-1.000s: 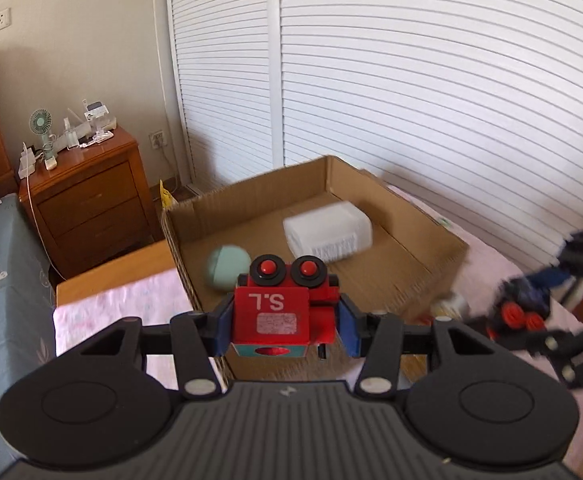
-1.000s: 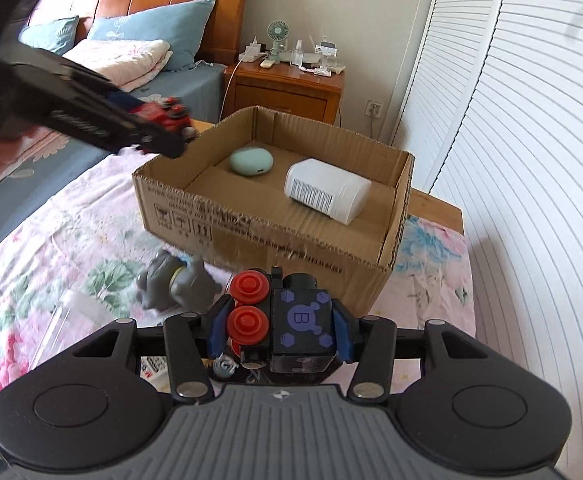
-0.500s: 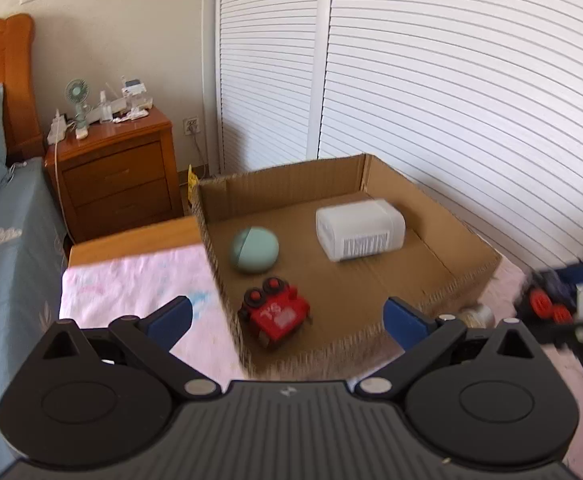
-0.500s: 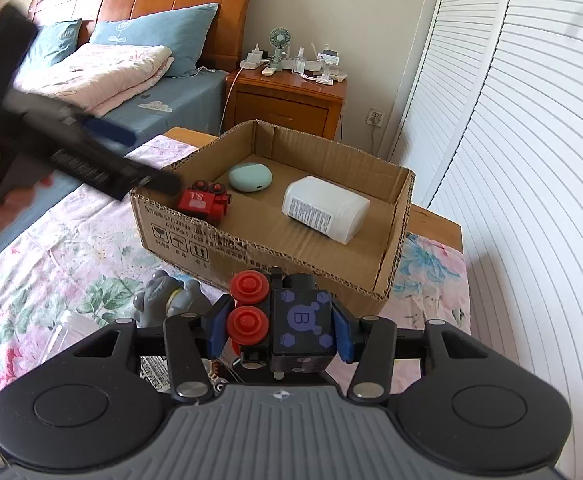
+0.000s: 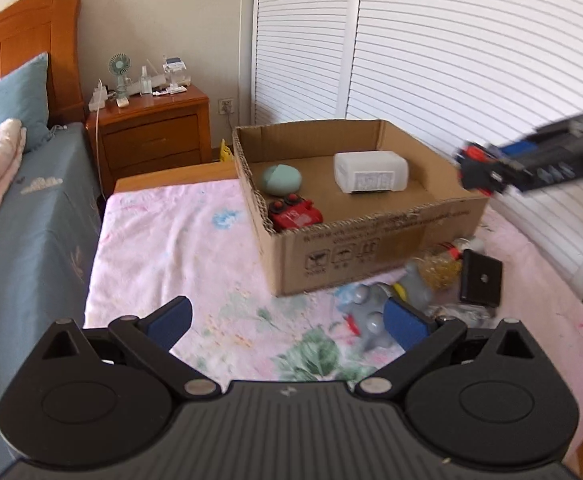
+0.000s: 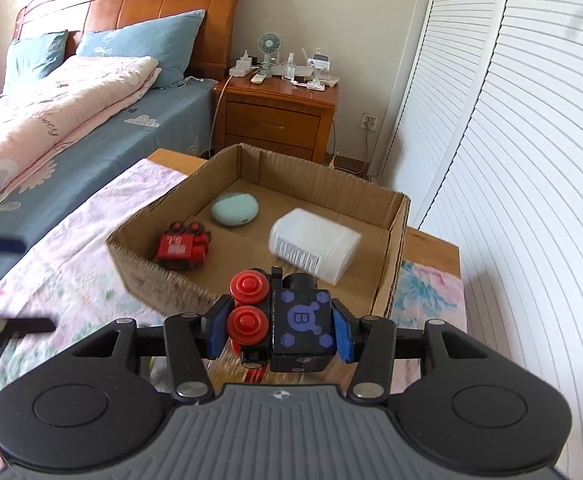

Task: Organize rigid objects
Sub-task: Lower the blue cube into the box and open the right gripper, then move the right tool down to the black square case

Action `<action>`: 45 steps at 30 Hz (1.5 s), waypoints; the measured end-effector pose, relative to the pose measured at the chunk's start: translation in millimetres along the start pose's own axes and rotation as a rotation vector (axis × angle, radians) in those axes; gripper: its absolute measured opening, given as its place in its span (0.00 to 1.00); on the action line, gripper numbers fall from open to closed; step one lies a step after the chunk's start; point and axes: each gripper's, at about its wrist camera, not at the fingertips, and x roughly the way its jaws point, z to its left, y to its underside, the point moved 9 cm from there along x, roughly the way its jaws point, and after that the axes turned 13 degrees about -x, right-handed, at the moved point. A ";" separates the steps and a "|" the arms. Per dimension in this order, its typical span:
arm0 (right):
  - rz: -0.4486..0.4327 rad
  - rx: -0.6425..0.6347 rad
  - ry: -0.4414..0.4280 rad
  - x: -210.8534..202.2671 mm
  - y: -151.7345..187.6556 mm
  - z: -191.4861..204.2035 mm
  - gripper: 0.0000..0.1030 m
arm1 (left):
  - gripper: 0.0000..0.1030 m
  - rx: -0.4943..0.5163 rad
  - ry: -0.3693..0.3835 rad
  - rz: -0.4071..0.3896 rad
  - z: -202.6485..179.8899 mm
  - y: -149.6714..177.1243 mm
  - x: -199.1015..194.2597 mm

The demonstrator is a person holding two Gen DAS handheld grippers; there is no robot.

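Looking along the left gripper (image 5: 287, 320), its jaws stand spread wide with nothing between them, above the pink floral cloth (image 5: 179, 248) on the table. Ahead sits the cardboard box (image 5: 371, 240), holding a red toy block (image 5: 296, 213) in its near left corner, a teal rounded object (image 5: 281, 178) behind that and a white container (image 5: 370, 171) to the right. A grey toy (image 5: 371, 312) and a black flat square (image 5: 481, 282) lie on the cloth in front of the box. From the right wrist view, the right gripper (image 6: 279, 328) has its jaws clenched on a black toy block (image 6: 301, 326) with red round knobs and a purple B, held just over the box's near wall, the red block and white container lying inside beyond it.
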 end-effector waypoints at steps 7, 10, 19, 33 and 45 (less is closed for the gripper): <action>0.023 0.015 0.008 26.5 -24.2 -14.1 0.54 | 0.98 0.036 -0.042 -0.032 -2.7 5.1 -7.3; 0.036 0.024 0.006 38.0 -29.2 -18.2 0.54 | 0.98 0.029 -0.031 -0.032 -2.3 6.6 -10.4; 0.043 0.050 -0.011 45.2 -29.3 -15.9 1.00 | 0.98 0.028 -0.025 -0.031 -2.3 9.9 -14.3; 0.109 0.122 0.056 23.8 16.7 -5.1 1.00 | 0.98 0.058 -0.012 -0.022 -15.1 17.4 -17.5; 0.168 0.327 0.088 33.7 92.6 7.2 1.00 | 0.98 0.091 -0.007 0.010 -25.4 28.4 -12.9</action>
